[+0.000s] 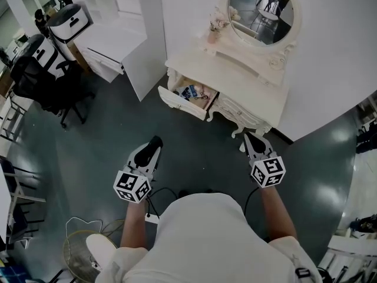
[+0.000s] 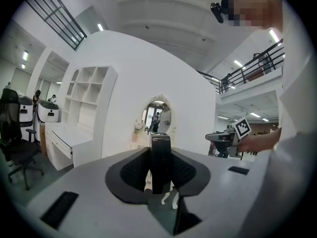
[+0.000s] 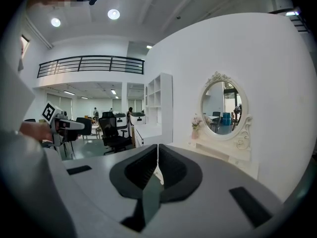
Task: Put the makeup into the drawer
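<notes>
A slim black makeup case (image 2: 160, 160) stands upright between the jaws of my left gripper (image 2: 160, 157), which is shut on it. In the head view the left gripper (image 1: 154, 143) hovers over the dark floor, short of the cream dressing table (image 1: 250, 81). The table's left drawer (image 1: 187, 96) is pulled open, with several small items inside. My right gripper (image 1: 247, 137) is level with the left one, near the table's front right leg. Its jaws (image 3: 157, 150) meet with nothing between them.
A round mirror (image 1: 262, 10) and a pink flower vase (image 1: 214, 33) stand on the dressing table. A white desk and shelf unit (image 1: 112, 40) is at the left, with black office chairs (image 1: 50, 81) beside it. A wire fan (image 1: 82, 243) lies on the floor behind me.
</notes>
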Available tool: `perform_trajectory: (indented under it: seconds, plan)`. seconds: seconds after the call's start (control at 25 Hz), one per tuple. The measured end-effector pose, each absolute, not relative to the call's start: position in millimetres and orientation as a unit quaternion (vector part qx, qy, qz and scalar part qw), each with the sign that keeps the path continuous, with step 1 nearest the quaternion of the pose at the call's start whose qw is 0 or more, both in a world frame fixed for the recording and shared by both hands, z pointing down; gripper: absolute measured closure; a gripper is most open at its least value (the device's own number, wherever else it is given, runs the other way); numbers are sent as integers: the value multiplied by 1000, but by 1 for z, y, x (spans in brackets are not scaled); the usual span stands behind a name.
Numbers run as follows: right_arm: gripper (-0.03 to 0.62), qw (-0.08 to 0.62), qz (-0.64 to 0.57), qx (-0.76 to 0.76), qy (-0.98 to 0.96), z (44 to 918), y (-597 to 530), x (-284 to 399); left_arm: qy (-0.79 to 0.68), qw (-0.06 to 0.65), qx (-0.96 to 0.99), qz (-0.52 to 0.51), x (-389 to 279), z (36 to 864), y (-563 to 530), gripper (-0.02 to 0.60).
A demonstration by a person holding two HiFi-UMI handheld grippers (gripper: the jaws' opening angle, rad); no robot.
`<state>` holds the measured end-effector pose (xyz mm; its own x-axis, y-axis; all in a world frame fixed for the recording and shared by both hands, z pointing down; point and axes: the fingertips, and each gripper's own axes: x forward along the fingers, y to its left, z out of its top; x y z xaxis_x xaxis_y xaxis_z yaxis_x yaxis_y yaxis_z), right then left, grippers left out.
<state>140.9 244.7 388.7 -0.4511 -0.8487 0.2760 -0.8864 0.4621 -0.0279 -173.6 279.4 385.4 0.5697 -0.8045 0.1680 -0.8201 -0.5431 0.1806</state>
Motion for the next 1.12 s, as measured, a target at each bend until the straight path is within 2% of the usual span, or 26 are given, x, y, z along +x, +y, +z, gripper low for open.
perform_trajectory:
  seconds: [0.72,1.12]
  plan:
    - [563,135,84,510,-845,395,235,110,-452,137,881,34,-200,399,269,480]
    - [563,129,96,496,-853,406,184,109,-467,137,872,48,-196,404,231,480]
